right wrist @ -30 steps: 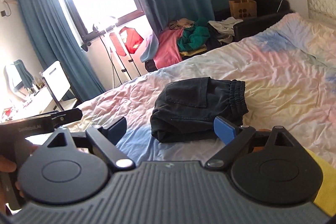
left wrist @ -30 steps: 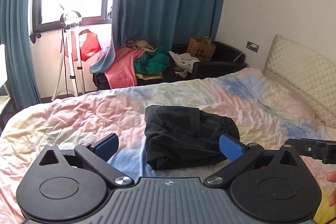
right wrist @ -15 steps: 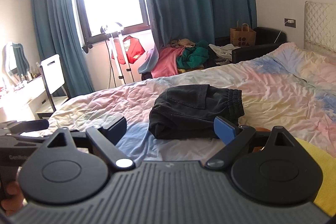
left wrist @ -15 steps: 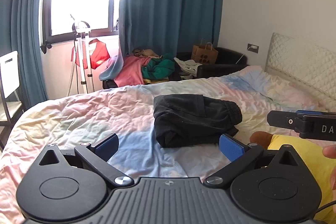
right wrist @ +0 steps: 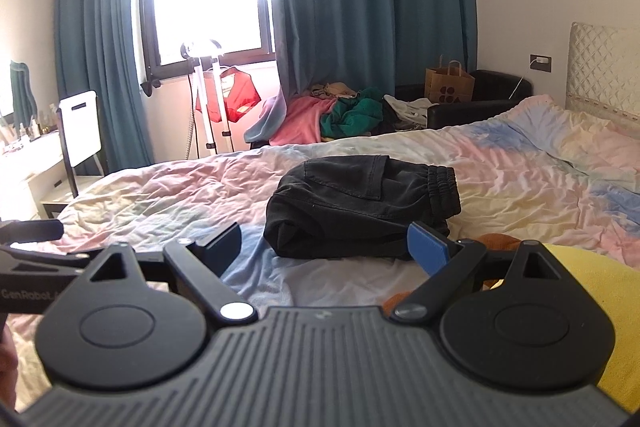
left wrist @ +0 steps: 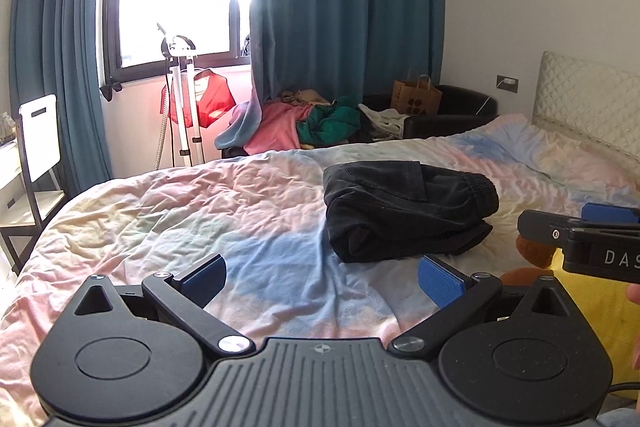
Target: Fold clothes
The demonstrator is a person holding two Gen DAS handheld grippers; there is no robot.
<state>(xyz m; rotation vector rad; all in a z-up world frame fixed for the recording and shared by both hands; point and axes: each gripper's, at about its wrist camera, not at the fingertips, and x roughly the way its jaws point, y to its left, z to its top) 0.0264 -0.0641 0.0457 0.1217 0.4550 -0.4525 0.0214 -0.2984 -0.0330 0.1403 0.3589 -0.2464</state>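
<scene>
Black pants (left wrist: 408, 211) lie in a folded bundle on my bed (left wrist: 200, 211), with the stretchy waist end pointing right and the long side running left to right. My left tongs (left wrist: 322, 279) and my right tongs (right wrist: 324, 247) are both wide open and hold nothing, and the bundle sits straight ahead of them, a bit to the right for the left ones and closer to the right ones. Folded like this, the pants could be done or could need one more fold.
</scene>
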